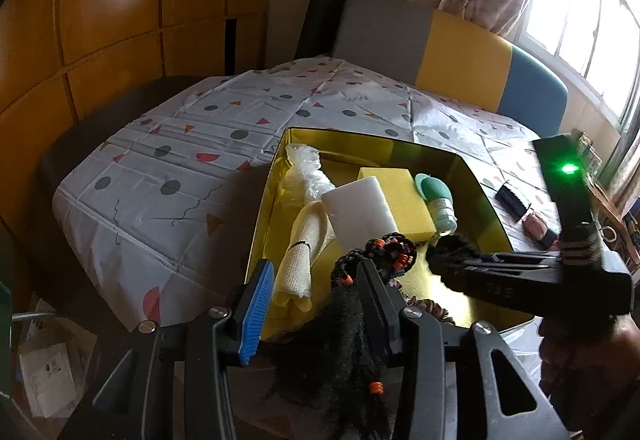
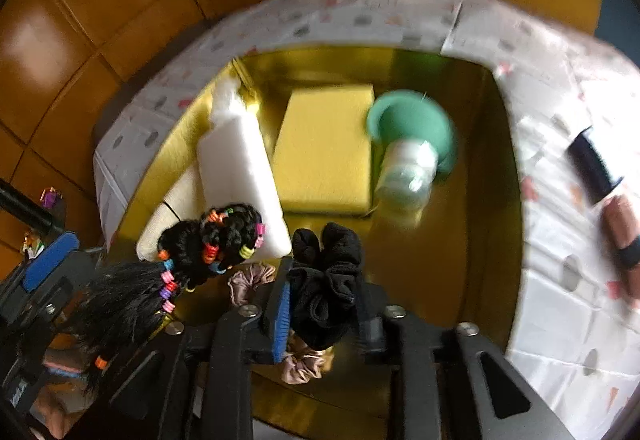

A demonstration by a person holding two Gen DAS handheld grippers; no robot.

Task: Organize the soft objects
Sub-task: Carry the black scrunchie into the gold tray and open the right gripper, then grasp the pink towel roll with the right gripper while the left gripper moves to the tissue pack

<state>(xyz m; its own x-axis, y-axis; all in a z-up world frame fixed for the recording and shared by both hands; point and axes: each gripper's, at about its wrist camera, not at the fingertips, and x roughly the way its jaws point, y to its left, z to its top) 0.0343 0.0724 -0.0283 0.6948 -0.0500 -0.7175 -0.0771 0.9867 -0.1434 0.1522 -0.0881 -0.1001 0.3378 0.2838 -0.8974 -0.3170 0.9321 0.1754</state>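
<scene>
A gold box (image 1: pixel 476 184) (image 2: pixel 500 160) holds a yellow sponge (image 1: pixel 404 196) (image 2: pixel 324 148), a white foam block (image 1: pixel 360 208) (image 2: pixel 240 168), a teal squeeze bottle (image 1: pixel 438 204) (image 2: pixel 412 144), a rolled yellow cloth (image 1: pixel 298 264) and bubble wrap (image 1: pixel 308 168). My right gripper (image 2: pixel 324 272) (image 1: pixel 434 256) is shut on a black scrunchie (image 2: pixel 328 280) over the box's near end, above a beige satin scrunchie (image 2: pixel 252 276). A black beaded braid (image 1: pixel 394 250) (image 2: pixel 224 236) lies against the right finger of my left gripper (image 1: pixel 314 266). A gap shows beside the blue pad.
The box sits on a white patterned tablecloth (image 1: pixel 160 168). To its right lie a black band (image 1: pixel 512 200) (image 2: pixel 592 164) and a pink item (image 1: pixel 538 226). A bench back in grey, yellow and blue (image 1: pixel 460 52) stands behind the table. A hand (image 1: pixel 580 360) holds the right gripper.
</scene>
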